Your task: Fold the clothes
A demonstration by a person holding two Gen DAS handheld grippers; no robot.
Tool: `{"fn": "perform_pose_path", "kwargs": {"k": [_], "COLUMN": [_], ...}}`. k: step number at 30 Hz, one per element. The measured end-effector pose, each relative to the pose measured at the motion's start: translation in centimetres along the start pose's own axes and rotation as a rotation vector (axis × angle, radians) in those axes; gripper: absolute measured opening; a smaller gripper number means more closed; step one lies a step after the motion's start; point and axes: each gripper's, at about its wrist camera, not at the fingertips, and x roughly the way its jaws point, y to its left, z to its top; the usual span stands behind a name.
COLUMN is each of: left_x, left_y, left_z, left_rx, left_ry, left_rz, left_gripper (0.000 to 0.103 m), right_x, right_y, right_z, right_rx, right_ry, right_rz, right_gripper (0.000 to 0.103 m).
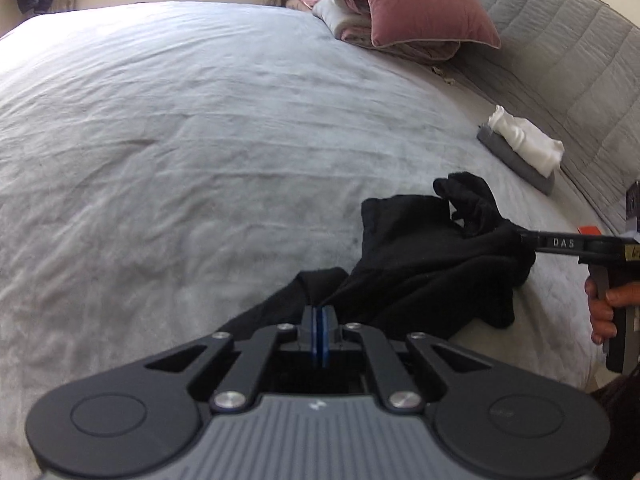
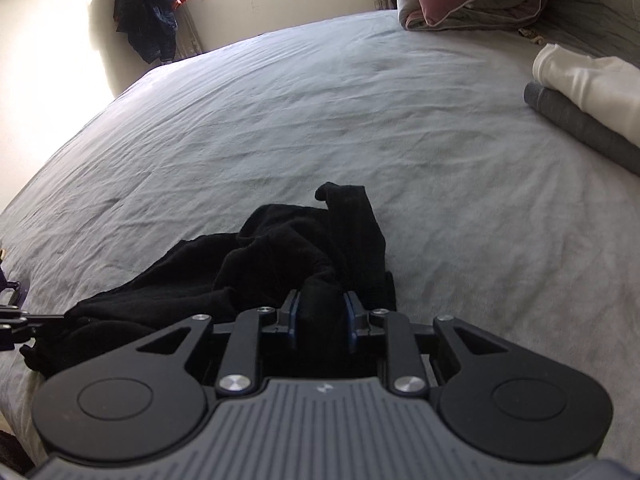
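Right, your left gripper (image 1: 319,320) is pinched flat on a thin edge of the black garment (image 1: 424,256), pads nearly touching; your right gripper (image 2: 322,312) is clamped on a thicker bunch of the same cloth. Garment sits crumpled on the grey bedsheet (image 1: 180,160), between both tools. Judgement: pull your hands apart evenly to draw it taut, then lay it flat before creasing. Soft matte knit, limp, will sag and twist. Further right, folded grey and white pieces (image 2: 580,96) are stacked; at the far end, a pink velvety pillow (image 1: 424,0) on rolled bedding
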Motion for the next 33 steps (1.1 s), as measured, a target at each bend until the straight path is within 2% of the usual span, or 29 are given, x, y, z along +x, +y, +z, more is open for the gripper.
{"fn": "perform_pose_path", "kwargs": {"k": [2,5,6,8,10,11,15,17,22,26,33], "left_x": [-0.2,-0.4,-0.5,-0.5,-0.5,-0.3,0.5,0.9,1.9,3.4,7.2], "left_y": [0.2,0.6,0.8,0.9,0.9,0.9,0.9,0.7,0.1,-0.9,-2.6], "left_z": [-0.2,0.0,0.1,0.5,1.0,1.2,2.1,2.6,4.3,5.6,6.7], "left_rx": [0.006,-0.012,-0.023,-0.047,-0.062,-0.07,-0.111,-0.12,-0.155,-0.172,-0.201], "left_ry": [0.005,-0.007,-0.018,-0.042,-0.057,-0.06,-0.055,-0.056,-0.064,-0.049,0.024], "left_rz": [-0.02,-0.041,-0.04,-0.027,-0.013,-0.012,-0.025,-0.025,-0.047,-0.074,-0.069], "left_gripper": [0.003,0.004,0.007,0.021,0.03,0.032,0.037,0.046,0.057,0.061,0.066], "right_x": [-0.6,-1.2,-1.3,-1.6,-1.9,-2.0,-1.9,-1.7,-1.1,-0.9,-0.4], "right_y": [-0.6,-1.3,-1.5,-1.9,-2.3,-2.4,-2.9,-3.0,-3.2,-3.0,-3.1], "right_z": [-0.3,-0.4,-0.3,-0.1,0.3,0.4,1.1,1.3,1.5,1.6,1.4], "right_rx": [0.034,0.085,0.103,0.138,0.175,0.188,0.226,0.245,0.255,0.224,0.269], "right_ry": [0.007,0.011,0.007,0.0,-0.011,-0.017,-0.037,-0.037,-0.018,-0.003,0.022], "right_rz": [0.024,0.054,0.061,0.076,0.084,0.084,0.074,0.07,0.064,0.066,0.054], "right_gripper": [0.027,0.036,0.039,0.047,0.057,0.06,0.061,0.061,0.061,0.064,0.071]}}
